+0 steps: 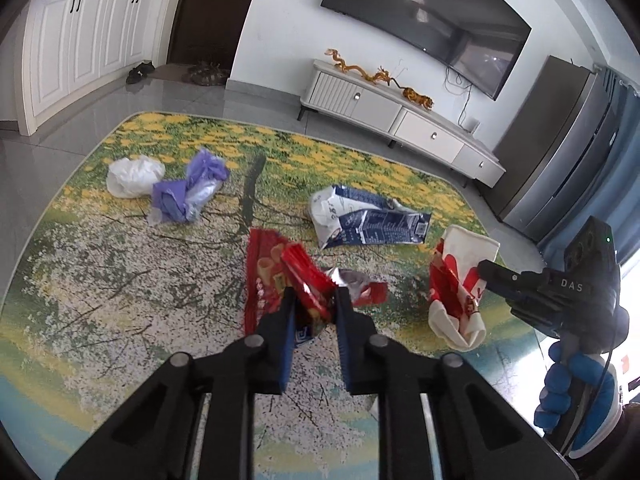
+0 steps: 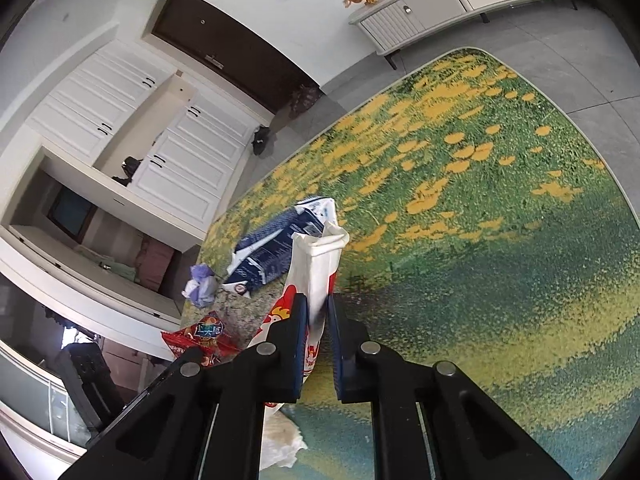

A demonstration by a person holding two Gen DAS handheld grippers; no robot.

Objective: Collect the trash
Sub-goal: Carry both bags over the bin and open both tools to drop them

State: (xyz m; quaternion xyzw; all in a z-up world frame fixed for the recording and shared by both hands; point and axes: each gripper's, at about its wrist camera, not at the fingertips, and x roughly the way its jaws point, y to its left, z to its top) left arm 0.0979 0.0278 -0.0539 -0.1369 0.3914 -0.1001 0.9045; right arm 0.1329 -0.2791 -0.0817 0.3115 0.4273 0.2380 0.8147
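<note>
My left gripper (image 1: 313, 294) is shut on a red snack wrapper (image 1: 306, 278) and holds it above the flowered rug (image 1: 120, 280). My right gripper (image 2: 318, 308) is shut on a white and red paper bag (image 2: 316, 264), lifted off the rug; the same bag (image 1: 460, 280) and the right gripper (image 1: 484, 270) show at the right of the left wrist view. On the rug lie a flattened blue and white carton (image 1: 368, 220), a purple plastic bag (image 1: 188, 192) and a white plastic bag (image 1: 134, 176). The carton (image 2: 272, 252), purple bag (image 2: 202, 284) and red wrapper (image 2: 204, 338) also show in the right wrist view.
A white TV cabinet (image 1: 400, 116) stands against the far wall under a wall TV (image 1: 432, 16). A grey fridge (image 1: 560, 148) stands at the right. White cupboards (image 1: 80, 48) and a dark door (image 1: 212, 12) are at the left, with shoes (image 1: 140, 72) on the tiled floor.
</note>
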